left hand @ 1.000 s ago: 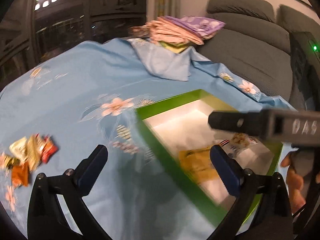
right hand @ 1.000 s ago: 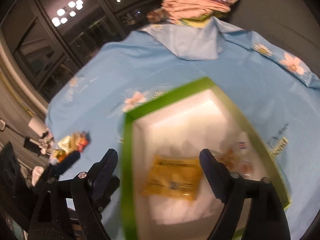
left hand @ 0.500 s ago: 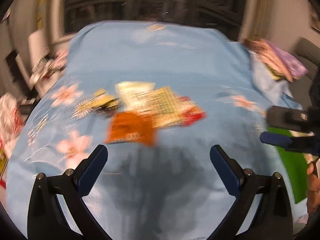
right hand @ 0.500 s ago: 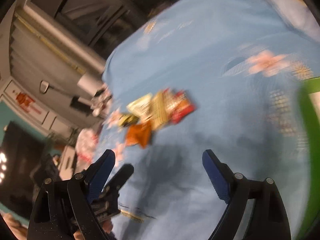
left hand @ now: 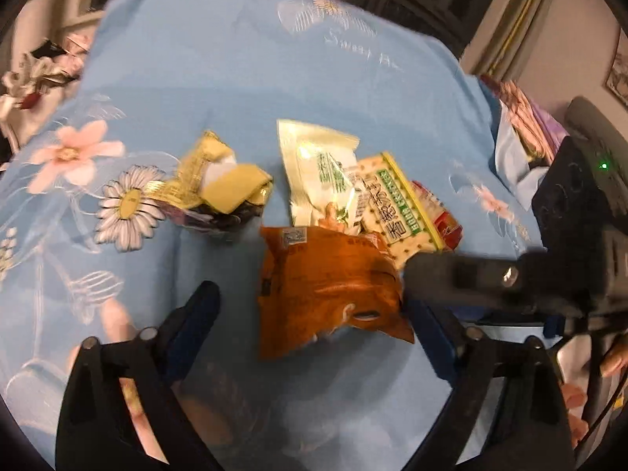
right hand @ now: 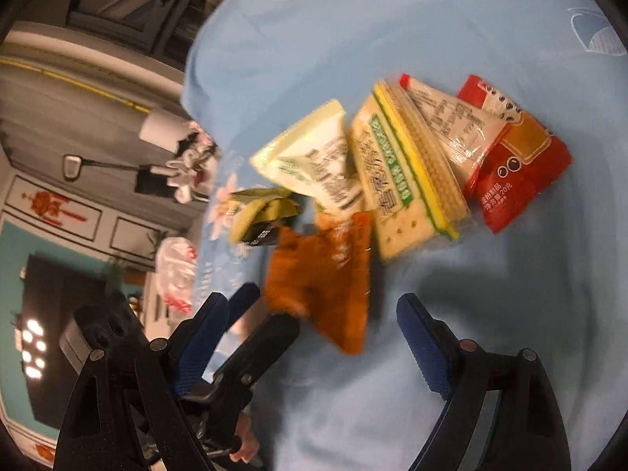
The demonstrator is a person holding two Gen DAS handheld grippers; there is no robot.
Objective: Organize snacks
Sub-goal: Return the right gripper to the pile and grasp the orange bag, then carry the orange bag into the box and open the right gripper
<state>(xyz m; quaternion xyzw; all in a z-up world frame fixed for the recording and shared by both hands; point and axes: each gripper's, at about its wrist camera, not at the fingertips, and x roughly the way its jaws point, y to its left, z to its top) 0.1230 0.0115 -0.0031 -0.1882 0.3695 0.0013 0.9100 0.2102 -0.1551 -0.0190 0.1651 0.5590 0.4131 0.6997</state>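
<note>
A pile of snack packets lies on the blue flowered cloth (left hand: 243,59). An orange packet (left hand: 325,286) (right hand: 325,274) lies nearest both grippers. Behind it are a pale green packet (left hand: 318,165) (right hand: 310,161), a green-and-yellow cracker pack (left hand: 400,204) (right hand: 408,180), a red packet (right hand: 518,172) and a yellow crumpled wrapper (left hand: 223,180) (right hand: 263,212). My left gripper (left hand: 314,322) is open, its jaws either side of the orange packet's near end. My right gripper (right hand: 314,333) is open just in front of the same packet; it shows in the left wrist view (left hand: 490,278).
Folded cloths (left hand: 522,106) lie at the far right edge of the cloth. A cluttered side table (left hand: 35,74) stands past the left edge. A white plastic bag (right hand: 176,267) and dark furniture show beyond the cloth in the right wrist view.
Both grippers swung left from the green box to the snack pile and moved in close. The orange packet now lies between the left jaws. Both stayed open.
</note>
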